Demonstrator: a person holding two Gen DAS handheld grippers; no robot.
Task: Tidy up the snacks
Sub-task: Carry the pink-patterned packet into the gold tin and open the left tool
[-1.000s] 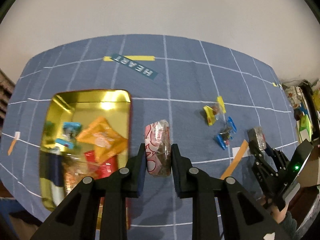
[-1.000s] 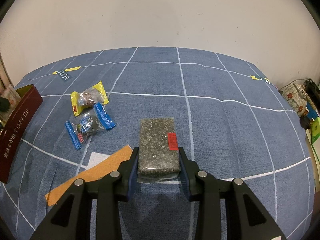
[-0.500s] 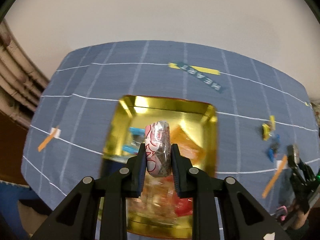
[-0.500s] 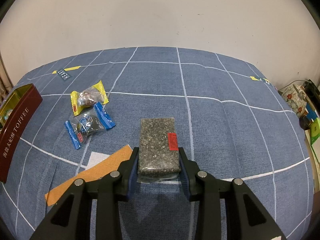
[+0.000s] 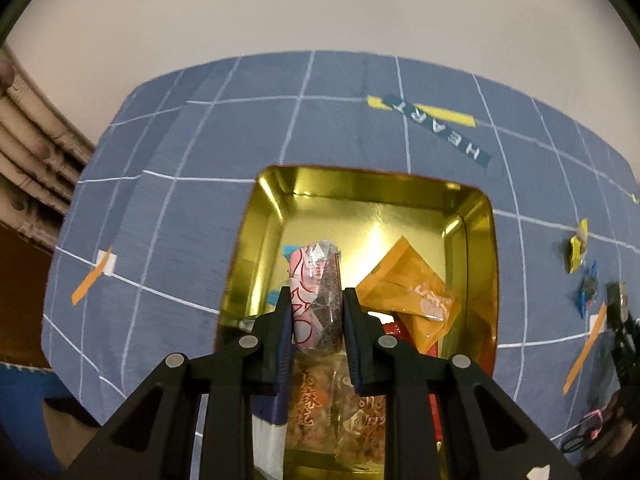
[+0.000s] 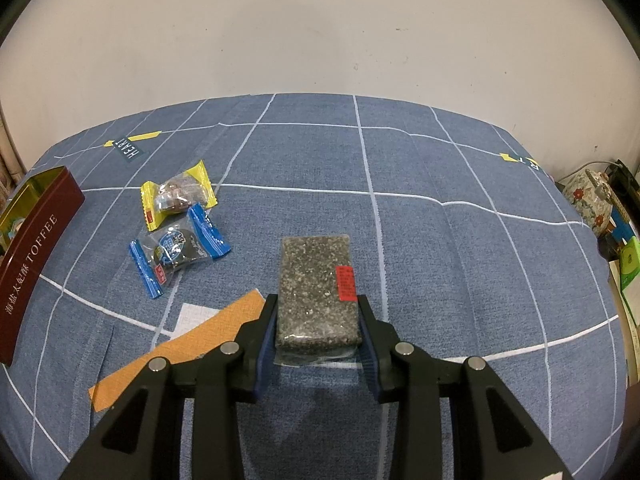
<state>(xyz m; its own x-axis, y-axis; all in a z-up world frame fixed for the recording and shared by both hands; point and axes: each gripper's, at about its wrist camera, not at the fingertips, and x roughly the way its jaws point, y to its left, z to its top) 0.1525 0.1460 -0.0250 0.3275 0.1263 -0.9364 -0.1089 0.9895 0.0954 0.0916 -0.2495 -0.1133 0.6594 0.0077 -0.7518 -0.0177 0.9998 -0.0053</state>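
Left wrist view: left hand-held gripper clamped on pink-wrapped snack, poised over open gold tin holding orange packet. Right wrist view: right hand-held gripper squeezing dark seed bar above blue bench cloth; farther left, blue candy, yellow candy.

Left hand-held gripper clamped shut, right hand-held gripper clamped

Left gripper and right gripper: black angular plastic linkage arms, silver round pivot pins, two fingers each lined with blue ribbed pads.
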